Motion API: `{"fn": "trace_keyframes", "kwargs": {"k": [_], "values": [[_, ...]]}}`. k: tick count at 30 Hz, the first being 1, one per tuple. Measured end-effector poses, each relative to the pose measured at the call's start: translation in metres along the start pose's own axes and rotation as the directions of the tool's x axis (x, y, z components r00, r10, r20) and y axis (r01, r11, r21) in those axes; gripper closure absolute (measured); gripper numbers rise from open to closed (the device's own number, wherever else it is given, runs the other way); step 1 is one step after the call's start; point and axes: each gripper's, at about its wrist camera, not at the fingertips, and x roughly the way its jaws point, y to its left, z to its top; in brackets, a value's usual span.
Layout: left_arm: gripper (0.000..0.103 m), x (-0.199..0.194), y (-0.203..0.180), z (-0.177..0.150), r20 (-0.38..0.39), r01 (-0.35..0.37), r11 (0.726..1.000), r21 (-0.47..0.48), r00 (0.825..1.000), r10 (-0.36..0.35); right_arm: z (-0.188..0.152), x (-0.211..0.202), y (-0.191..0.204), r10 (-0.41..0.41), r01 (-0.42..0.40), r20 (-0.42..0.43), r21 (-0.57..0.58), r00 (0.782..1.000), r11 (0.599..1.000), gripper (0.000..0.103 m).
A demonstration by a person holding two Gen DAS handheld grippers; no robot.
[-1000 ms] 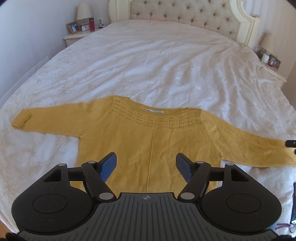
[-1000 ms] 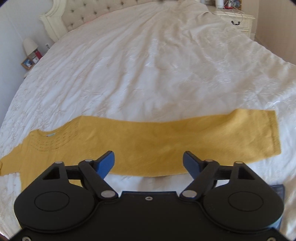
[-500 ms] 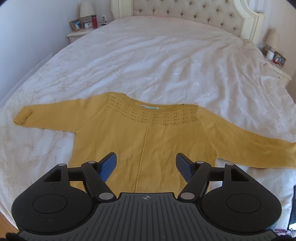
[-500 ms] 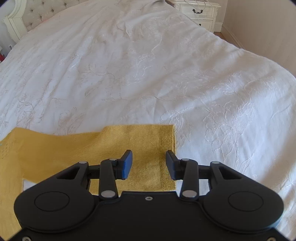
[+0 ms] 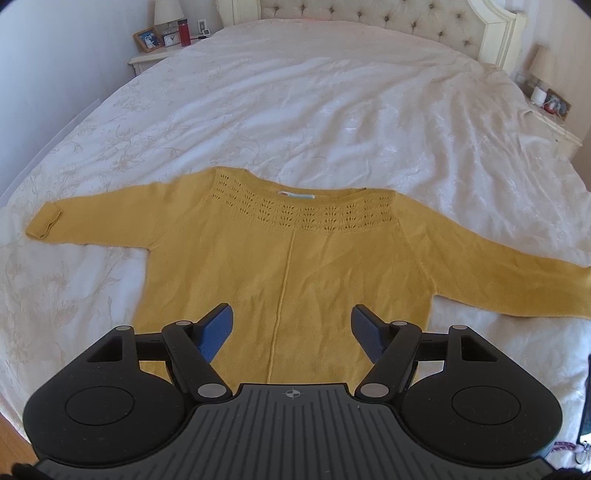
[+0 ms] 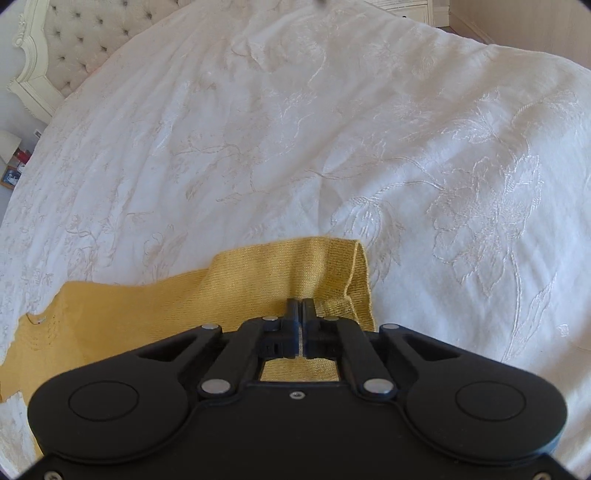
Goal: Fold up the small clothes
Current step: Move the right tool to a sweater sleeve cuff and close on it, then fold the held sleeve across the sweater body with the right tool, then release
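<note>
A yellow knit sweater (image 5: 288,258) lies flat, front up, on the white bed, both sleeves spread out sideways. My left gripper (image 5: 291,328) is open and empty, hovering above the sweater's lower body. My right gripper (image 6: 300,306) is shut on the cuff end of the sweater's right sleeve (image 6: 295,269), which is pinched and slightly lifted into a fold. The left sleeve's cuff (image 5: 44,225) is folded back on itself at the far left.
The white embroidered bedspread (image 5: 332,110) covers the whole bed. A tufted headboard (image 5: 369,18) stands at the far end. Nightstands with lamps and small items stand at the back left (image 5: 162,37) and back right (image 5: 550,103).
My right gripper moved to the sleeve's cuff end and closed on it, lifting the fabric. My left gripper stayed open and drew back slightly over the sweater's body.
</note>
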Motion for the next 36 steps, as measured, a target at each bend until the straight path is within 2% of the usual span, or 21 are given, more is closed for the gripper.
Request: {"fn": "trace_keyframes", "kwargs": {"k": [4,9,14,17,21,26,32,36], "values": [[0.033,0.004,0.010,-0.002,-0.016,0.012,1.000,-0.002,1.000,-0.012,0.005,-0.023,0.026,0.055,-0.054,0.058,-0.008,0.997,0.999,0.096],[0.033,0.012,0.031,-0.006,-0.034,0.043,0.999,-0.002,0.998,-0.044,0.011,-0.054,0.086,0.122,-0.113,0.121,-0.075,0.985,0.991,0.096],[0.033,0.026,0.066,-0.008,-0.052,0.086,0.996,0.013,0.995,-0.085,0.011,-0.068,0.171,0.179,-0.157,0.161,-0.144,0.971,0.977,0.096],[0.033,0.034,0.095,-0.007,-0.053,0.083,0.996,0.023,0.995,-0.081,0.000,-0.064,0.232,0.235,-0.205,0.148,-0.193,0.961,0.960,0.096],[0.033,0.042,0.136,-0.005,-0.053,0.065,0.998,0.023,0.997,-0.064,-0.017,-0.049,0.317,0.313,-0.278,0.109,-0.257,0.943,0.926,0.096],[0.033,0.054,0.181,-0.002,-0.066,0.041,0.999,0.026,0.997,-0.039,-0.057,-0.012,0.415,0.397,-0.365,0.023,-0.347,0.917,0.864,0.096],[0.033,0.068,0.224,0.000,-0.093,0.026,1.000,0.008,0.995,-0.025,-0.119,0.050,0.516,0.406,-0.412,-0.114,-0.445,0.907,0.795,0.096],[0.033,0.075,0.243,0.001,-0.105,0.027,1.000,0.003,0.994,-0.026,-0.156,0.095,0.551,0.365,-0.408,-0.185,-0.468,0.913,0.784,0.096]]}}
